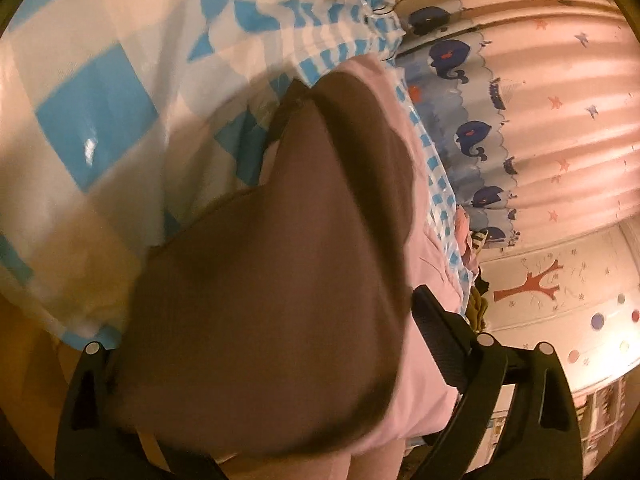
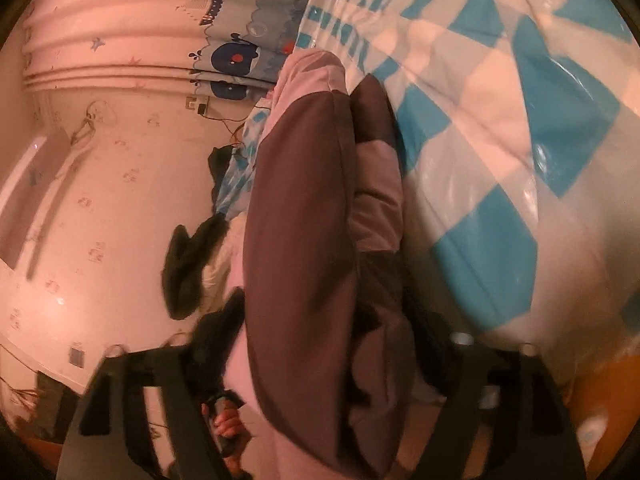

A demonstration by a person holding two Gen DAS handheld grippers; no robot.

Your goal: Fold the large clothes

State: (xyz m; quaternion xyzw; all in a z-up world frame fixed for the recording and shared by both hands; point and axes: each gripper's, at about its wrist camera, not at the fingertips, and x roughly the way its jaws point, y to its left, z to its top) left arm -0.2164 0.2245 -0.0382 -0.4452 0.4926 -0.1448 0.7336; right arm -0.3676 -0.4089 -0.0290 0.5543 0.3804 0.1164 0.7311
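A large brown and pink garment (image 1: pixel 272 300) hangs lifted above a bed with a blue and white checked cover (image 1: pixel 92 120). In the left wrist view the cloth fills the space between the fingers (image 1: pixel 444 344) of my left gripper (image 1: pixel 276 344), which is shut on it. In the right wrist view the same garment (image 2: pixel 300 260) runs down between the fingers (image 2: pixel 440 344) of my right gripper (image 2: pixel 320 344), which is shut on it. Its far end droops toward the bed edge. The left gripper and the hand holding it show at the bottom of the right wrist view (image 2: pixel 226 424).
The checked bed cover (image 2: pixel 500 160) lies under the garment. A pink curtain with whale print (image 1: pixel 540 120) hangs beside the bed. A pile of other clothes (image 1: pixel 476 276) lies at the bed's far end. A dark garment (image 2: pixel 188 268) sits near a white wall (image 2: pixel 100 200).
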